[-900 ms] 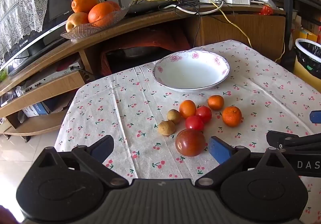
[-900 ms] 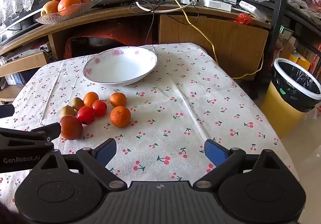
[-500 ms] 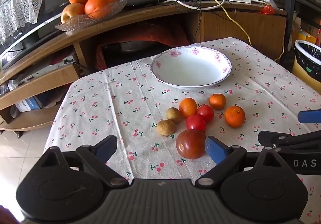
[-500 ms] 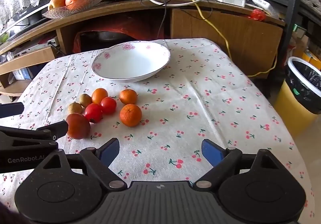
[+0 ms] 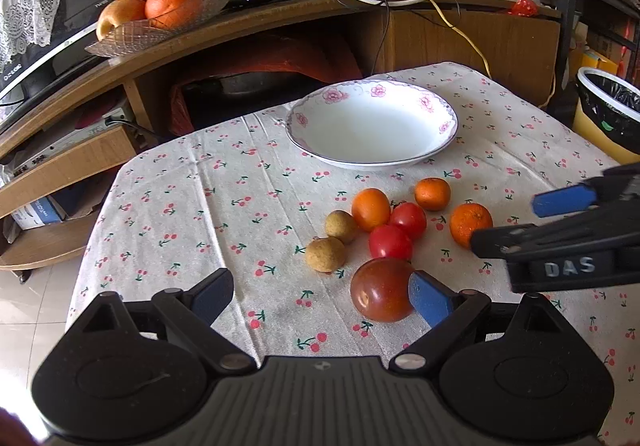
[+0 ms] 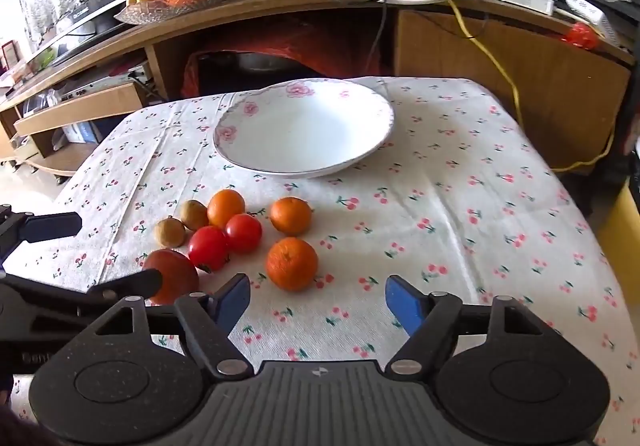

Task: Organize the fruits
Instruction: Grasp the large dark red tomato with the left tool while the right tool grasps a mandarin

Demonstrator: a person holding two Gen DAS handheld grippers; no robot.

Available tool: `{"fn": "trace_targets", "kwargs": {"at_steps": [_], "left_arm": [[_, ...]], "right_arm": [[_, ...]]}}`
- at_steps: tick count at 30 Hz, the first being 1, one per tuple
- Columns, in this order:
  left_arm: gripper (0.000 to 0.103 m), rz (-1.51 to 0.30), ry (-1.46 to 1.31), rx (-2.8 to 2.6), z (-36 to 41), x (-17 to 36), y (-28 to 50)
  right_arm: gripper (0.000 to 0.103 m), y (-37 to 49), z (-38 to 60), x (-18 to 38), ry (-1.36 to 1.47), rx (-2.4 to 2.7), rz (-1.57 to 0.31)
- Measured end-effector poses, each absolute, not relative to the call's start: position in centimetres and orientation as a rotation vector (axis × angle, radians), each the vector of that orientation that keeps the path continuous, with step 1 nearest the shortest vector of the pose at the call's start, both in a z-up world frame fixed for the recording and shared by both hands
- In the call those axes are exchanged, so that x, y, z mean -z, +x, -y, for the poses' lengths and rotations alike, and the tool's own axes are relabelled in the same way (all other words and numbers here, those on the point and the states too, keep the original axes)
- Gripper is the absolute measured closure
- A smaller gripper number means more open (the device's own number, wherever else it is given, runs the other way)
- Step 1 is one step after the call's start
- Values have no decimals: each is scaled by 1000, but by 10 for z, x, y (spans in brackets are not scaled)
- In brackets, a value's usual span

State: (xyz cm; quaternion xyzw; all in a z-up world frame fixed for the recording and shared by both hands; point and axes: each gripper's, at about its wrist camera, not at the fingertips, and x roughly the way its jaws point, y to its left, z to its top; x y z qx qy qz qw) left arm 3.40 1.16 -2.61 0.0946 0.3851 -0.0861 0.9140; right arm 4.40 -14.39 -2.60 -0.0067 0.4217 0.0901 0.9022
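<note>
A cluster of fruit lies on the cherry-print tablecloth [image 5: 240, 206]: a large dark red tomato [image 5: 382, 289], two small red tomatoes [image 5: 390, 242], three oranges [image 5: 470, 224] and two brown round fruits [image 5: 325, 254]. A white flowered bowl [image 5: 372, 124] stands empty behind them. My left gripper [image 5: 320, 294] is open, its right finger beside the large tomato. My right gripper [image 6: 318, 300] is open, just in front of the nearest orange [image 6: 292, 264]; the bowl [image 6: 304, 126] stands beyond.
A wooden TV shelf [image 5: 280, 18] with cables and a glass dish of oranges [image 5: 160, 6] stands behind the table. A yellow bin with a black bag [image 5: 608, 110] is at the right. The table edge drops to the floor at the left [image 5: 92, 246].
Both grippers have moved forward and lower toward the fruit. The right gripper has shifted left, so the nearest orange now lies just ahead of its fingers.
</note>
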Motion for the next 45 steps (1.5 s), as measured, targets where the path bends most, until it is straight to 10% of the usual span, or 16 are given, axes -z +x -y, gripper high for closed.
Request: {"fn": "trace_targets", "kwargs": {"at_steps": [11, 18, 33, 45], "left_arm": [[4, -784, 196, 255, 3, 36, 38], [21, -821, 161, 330, 10, 43, 40], [53, -871, 120, 401, 19, 45, 48], [54, -876, 51, 401, 7, 21, 54]], "right_arm": [[63, 65, 139, 44, -32, -240, -945], [75, 66, 137, 45, -32, -287, -943], [75, 67, 147, 42, -11, -264, -951], [75, 68, 157, 24, 11, -253, -935]]}}
